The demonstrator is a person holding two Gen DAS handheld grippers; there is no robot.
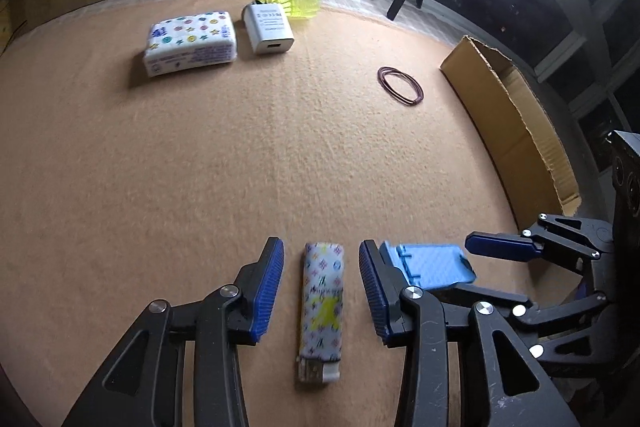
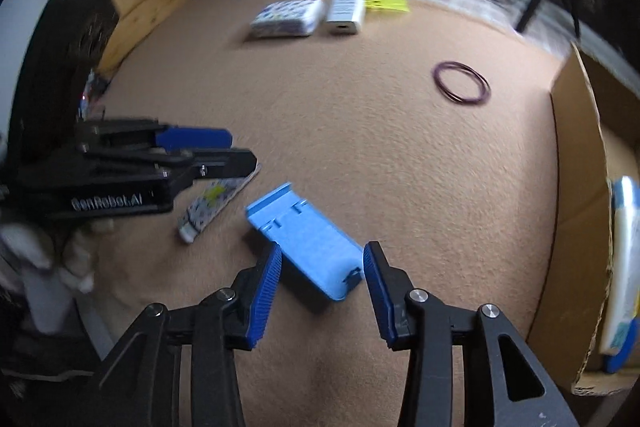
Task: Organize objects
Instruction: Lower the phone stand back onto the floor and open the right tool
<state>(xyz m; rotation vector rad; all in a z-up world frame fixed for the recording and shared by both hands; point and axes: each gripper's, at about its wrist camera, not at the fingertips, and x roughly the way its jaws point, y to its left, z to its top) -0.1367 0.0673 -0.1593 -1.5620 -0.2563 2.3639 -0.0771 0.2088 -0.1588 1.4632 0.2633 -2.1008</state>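
Left gripper [image 1: 321, 297]: fingers open, astride the patterned lighter [image 1: 322, 311]; could skid.
Right gripper [image 2: 322, 293]: fingers open around the angled blue plastic case [image 2: 304, 241]; may twist.

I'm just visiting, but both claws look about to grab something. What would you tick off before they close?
1. Left gripper open, one finger on each side of the patterned lighter: ok.
2. Lighter lying flat and roughly centred in the gap: ok.
3. Right gripper open around the near end of the blue holder: ok.
4. Holder lined up with the fingers: not ok, it lies slanted.
5. Grippers out of each other's way: cannot tell, they are close.
6. Cardboard box has room: cannot tell, only one item shows inside.
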